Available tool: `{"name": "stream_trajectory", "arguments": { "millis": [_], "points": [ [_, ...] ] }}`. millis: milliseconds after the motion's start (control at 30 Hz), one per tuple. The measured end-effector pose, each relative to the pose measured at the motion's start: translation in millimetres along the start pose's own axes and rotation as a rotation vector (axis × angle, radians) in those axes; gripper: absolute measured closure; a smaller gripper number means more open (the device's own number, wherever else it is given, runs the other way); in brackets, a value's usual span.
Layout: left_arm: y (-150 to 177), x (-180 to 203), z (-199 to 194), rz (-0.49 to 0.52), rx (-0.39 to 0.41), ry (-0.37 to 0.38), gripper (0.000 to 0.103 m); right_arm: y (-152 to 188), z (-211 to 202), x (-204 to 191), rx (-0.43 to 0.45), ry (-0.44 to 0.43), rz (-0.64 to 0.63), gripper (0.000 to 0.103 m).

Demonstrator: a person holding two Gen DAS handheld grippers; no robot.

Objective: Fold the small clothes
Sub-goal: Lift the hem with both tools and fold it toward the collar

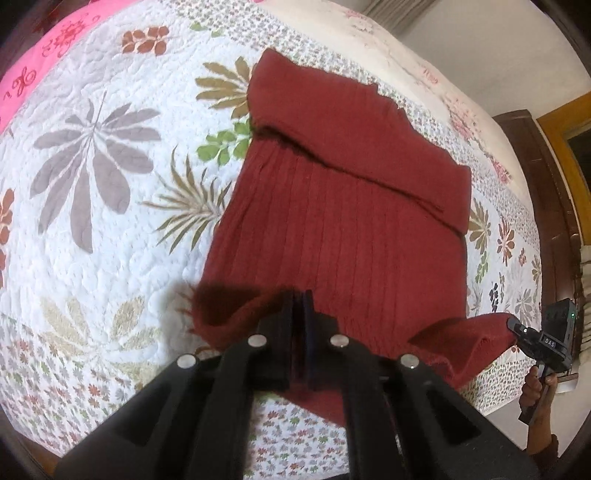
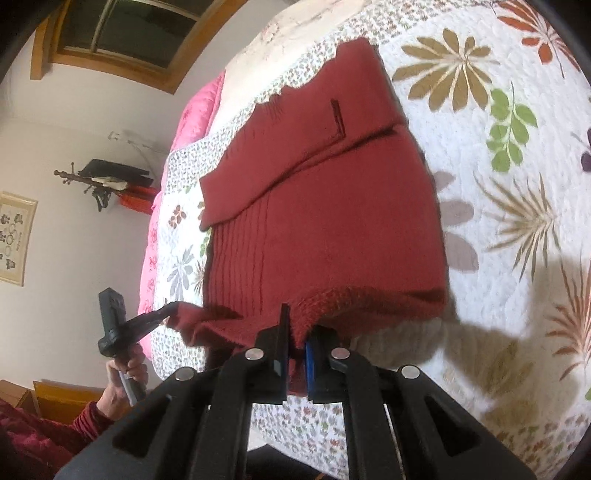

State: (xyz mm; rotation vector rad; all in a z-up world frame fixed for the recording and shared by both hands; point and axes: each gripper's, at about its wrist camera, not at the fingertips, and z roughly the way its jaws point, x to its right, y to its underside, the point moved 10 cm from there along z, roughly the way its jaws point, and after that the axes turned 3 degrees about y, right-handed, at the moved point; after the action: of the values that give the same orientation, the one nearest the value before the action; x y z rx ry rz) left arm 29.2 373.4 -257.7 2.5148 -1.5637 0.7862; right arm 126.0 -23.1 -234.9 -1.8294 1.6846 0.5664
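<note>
- A dark red ribbed knit garment [image 1: 332,206] lies spread on a bed covered by a white quilt [image 1: 110,229] printed with large leaves and flowers.
- The far part of the garment is folded over itself, leaving a flap across the ribbed body.
- The left gripper [image 1: 297,306] is clenched on the near hem of the garment, its two black fingers pressed together with red knit bunched between and beside them.
- The right gripper [image 2: 295,332] grasps the same near hem at another spot; a thick roll of the knit edge sits between its black finger and its blue-padded finger.
- The hem is lifted off the quilt between the two grippers, while the rest of the garment rests flat.
- In each wrist view the other gripper shows at the frame edge, held by a hand [image 2: 123,384] with a dark red sleeve [image 2: 44,443].
- A pink blanket [image 1: 33,48] lies along the far edge of the bed.
- A wood-framed window [image 2: 122,33] sits in the pale wall behind.
</note>
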Motion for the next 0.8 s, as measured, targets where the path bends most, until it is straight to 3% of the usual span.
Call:
{"name": "stream_trajectory", "arguments": {
  "millis": [300,400,500,600,667,700,800],
  "points": [
    [55,-25,37,0.017,-0.147,-0.046,0.099,76,25,36,-0.151,0.111,0.053,0.097],
    [62,-35,43,0.006,-0.172,-0.051,0.098,84,27,49,-0.172,0.140,0.079,0.097],
    [66,-39,47,-0.021,-0.199,-0.024,0.091,87,28,55,-0.187,0.155,0.077,0.097],
    [62,-37,45,-0.043,-0.182,0.005,0.075,89,32,59,-0.204,0.177,0.071,0.097],
    [58,-35,43,-0.065,-0.172,0.037,0.048,89,38,58,-0.211,0.181,0.072,0.097],
    [57,-36,44,-0.076,-0.174,0.044,0.042,90,40,58,-0.215,0.182,0.069,0.097],
    [56,-38,57,-0.100,-0.208,0.051,0.035,90,46,55,-0.226,0.187,0.063,0.097]
  ]
}}
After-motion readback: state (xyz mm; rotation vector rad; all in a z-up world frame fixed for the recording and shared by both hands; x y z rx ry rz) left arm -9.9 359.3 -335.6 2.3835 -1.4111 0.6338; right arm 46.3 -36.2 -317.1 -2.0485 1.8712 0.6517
